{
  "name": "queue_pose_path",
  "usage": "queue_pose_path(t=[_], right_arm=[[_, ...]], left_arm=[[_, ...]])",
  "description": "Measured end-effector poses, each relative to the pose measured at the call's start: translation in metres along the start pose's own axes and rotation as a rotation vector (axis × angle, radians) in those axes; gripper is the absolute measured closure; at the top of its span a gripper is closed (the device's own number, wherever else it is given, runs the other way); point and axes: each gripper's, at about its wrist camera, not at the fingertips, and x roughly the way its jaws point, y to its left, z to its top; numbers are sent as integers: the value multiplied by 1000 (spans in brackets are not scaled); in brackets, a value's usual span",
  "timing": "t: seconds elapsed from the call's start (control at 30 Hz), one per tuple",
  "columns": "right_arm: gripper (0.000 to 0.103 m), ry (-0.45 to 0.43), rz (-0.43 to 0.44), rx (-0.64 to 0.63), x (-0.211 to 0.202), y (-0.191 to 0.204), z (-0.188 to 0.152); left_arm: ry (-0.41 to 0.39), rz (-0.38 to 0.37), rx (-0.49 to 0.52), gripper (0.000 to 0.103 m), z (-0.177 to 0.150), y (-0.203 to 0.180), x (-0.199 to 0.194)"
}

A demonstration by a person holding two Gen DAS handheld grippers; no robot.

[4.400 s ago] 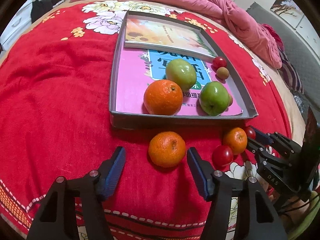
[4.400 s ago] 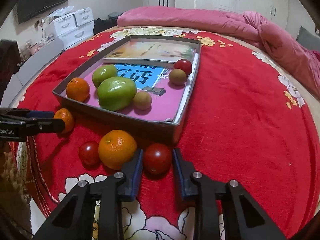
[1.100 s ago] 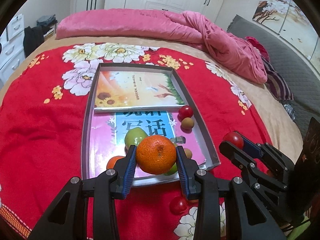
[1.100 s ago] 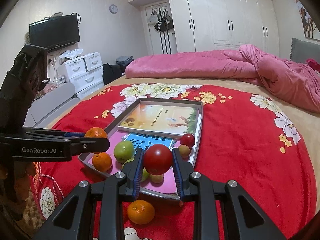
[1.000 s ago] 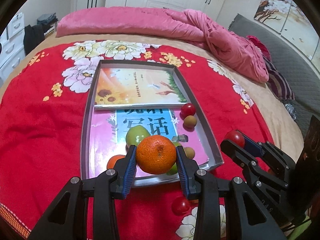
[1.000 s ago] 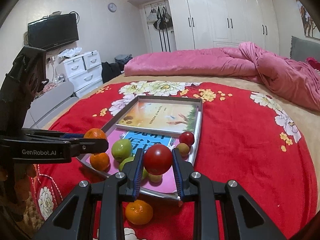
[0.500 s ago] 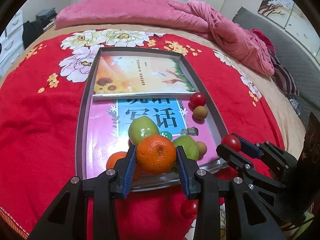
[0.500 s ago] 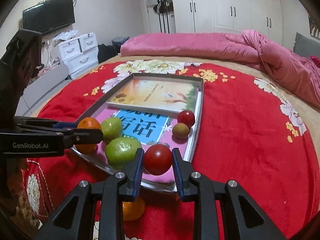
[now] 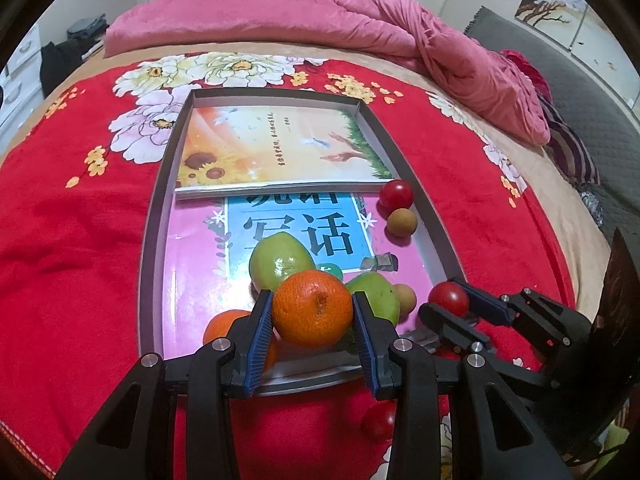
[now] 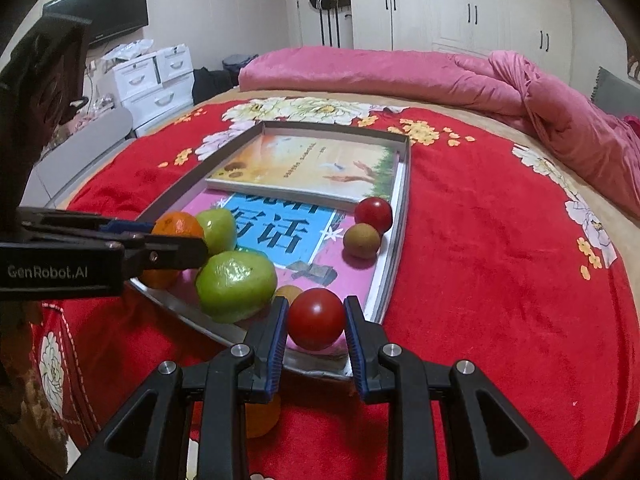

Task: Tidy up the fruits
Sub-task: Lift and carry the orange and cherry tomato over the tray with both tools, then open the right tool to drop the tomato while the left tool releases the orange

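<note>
1. The left gripper pinches an orange between its blue pads, above the near end of the grey tray on the red bedspread.
2. In the tray, two green apples lie at the orange's 12 and 2 o'clock, and another orange lies at its 8 o'clock.
3. The right gripper grips a red tomato over the tray's near right corner.
4. A second tomato and a brown fruit sit at its 1 o'clock.
</note>
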Motion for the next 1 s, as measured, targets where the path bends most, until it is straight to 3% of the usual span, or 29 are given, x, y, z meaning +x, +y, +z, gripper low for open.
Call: queue_pose_path(t=[0.87, 1.0], right_arm=[[74, 14, 46, 41, 4, -2, -2], [70, 8, 46, 38, 2, -1, -3]], left_arm=[[5, -14, -8, 63, -1, 2, 1], [6, -17, -14, 63, -2, 3, 1]])
